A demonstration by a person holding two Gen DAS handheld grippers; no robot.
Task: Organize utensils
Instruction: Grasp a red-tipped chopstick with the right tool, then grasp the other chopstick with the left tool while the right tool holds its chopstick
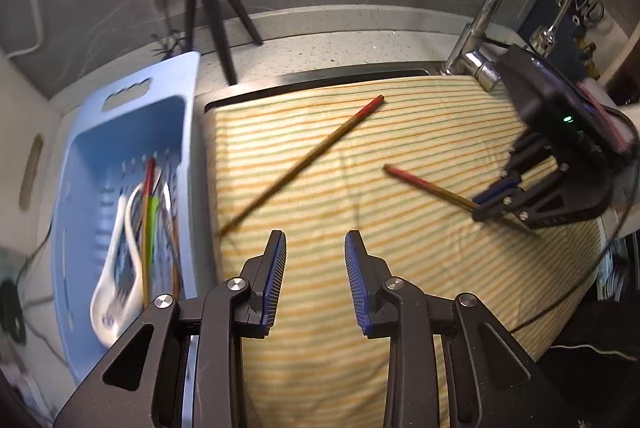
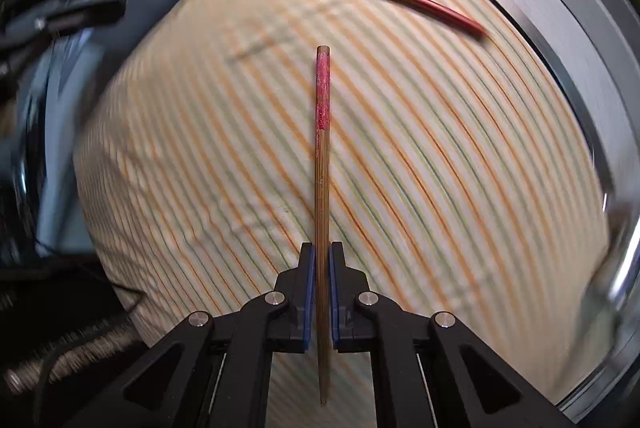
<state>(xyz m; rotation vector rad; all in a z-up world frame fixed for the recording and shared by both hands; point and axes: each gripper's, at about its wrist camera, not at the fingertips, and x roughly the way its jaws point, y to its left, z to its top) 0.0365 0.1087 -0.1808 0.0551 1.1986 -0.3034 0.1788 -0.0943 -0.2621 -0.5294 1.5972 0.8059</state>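
While the right tongs (image 2: 322, 256) clamp one chopstick (image 2: 322, 155), the left tongs (image 1: 315, 248) gape empty; next, carry it leftward into the blue basket (image 1: 188, 107).

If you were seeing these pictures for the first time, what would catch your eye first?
The right gripper is shut on a red-tipped wooden chopstick, held above the orange-and-green striped cloth. A second red-tipped chopstick lies diagonally on that cloth, ahead of the open left gripper. On the left, a light blue plastic basket already holds utensils.
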